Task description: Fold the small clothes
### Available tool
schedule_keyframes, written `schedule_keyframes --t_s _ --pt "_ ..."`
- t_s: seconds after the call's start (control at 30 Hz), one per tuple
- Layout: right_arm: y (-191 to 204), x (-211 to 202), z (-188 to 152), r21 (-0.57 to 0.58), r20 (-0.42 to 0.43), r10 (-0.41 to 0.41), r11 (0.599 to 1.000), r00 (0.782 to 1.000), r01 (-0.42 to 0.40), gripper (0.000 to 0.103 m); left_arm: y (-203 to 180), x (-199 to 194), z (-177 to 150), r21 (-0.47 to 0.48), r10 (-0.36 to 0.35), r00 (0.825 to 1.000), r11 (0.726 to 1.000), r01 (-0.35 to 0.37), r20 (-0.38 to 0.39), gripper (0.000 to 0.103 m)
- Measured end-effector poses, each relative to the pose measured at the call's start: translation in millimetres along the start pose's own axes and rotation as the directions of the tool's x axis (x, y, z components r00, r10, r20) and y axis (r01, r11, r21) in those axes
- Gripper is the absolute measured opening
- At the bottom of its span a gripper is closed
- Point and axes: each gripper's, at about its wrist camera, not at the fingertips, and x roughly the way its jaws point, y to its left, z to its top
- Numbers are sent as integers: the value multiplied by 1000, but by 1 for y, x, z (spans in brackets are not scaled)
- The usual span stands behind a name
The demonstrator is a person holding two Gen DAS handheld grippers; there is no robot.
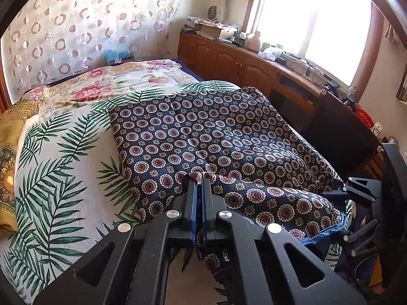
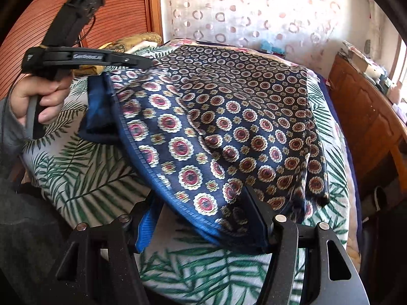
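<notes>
A dark navy garment (image 1: 203, 132) (image 2: 229, 101), printed with red and white medallions and trimmed with a blue hem, lies spread on the palm-leaf bed sheet (image 1: 56, 165) (image 2: 89, 172). My left gripper (image 1: 199, 178) is shut on a pinch of its near edge and holds that part lifted. In the right wrist view a hand (image 2: 43, 96) holds this left gripper (image 2: 148, 63) at the garment's corner. My right gripper (image 2: 201, 216) stands open. The blue-hemmed edge drapes between its spread fingers and the pads do not press on it. It shows at the right edge of the left wrist view (image 1: 343, 213).
A floral quilt (image 1: 101, 86) and a yellow pillow (image 1: 10, 132) lie further up the bed. A wooden cabinet (image 1: 229, 58) (image 2: 368, 117) with clutter on top runs along the bed under a bright window. A patterned curtain (image 2: 254, 12) hangs behind the bed.
</notes>
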Motion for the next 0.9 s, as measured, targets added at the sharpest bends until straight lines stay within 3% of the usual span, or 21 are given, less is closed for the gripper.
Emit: schedule_keyframes --t_s 0.1,0.13,0.2,0.27,0.43,0.57,0.63,0.9 --pt "-8 5 5 11 5 12 1000 1000 -12 39 -1 -2 4 5 5 1000 1000 -5 5 3" --pt "-10 6 7 11 8 22 1000 1000 -22 19 0 -2 5 5 5 1000 1000 -5 6 3" --pt "-14 5 13 8 36 27 1000 999 -27 7 -1 -3 8 10 13 1000 1000 -13 11 3" --pt "-22 3 20 43 80 53 998 995 -56 5 0 -5 10 18 34 999 999 -34 21 3" --pt "-42 -7 59 61 203 3 998 979 -16 5 11 -7 19 -9 53 998 999 -53 36 3" --pt "-50 3 93 23 233 -27 1000 972 22 5 21 -11 28 -28 55 997 998 -53 53 7" --pt "-55 15 110 12 232 -24 1000 972 22 5 30 -13 32 -42 48 998 998 -46 47 11" --pt "-66 88 162 -70 151 -27 997 988 38 5 72 -18 46 -71 135 989 989 -130 63 48"
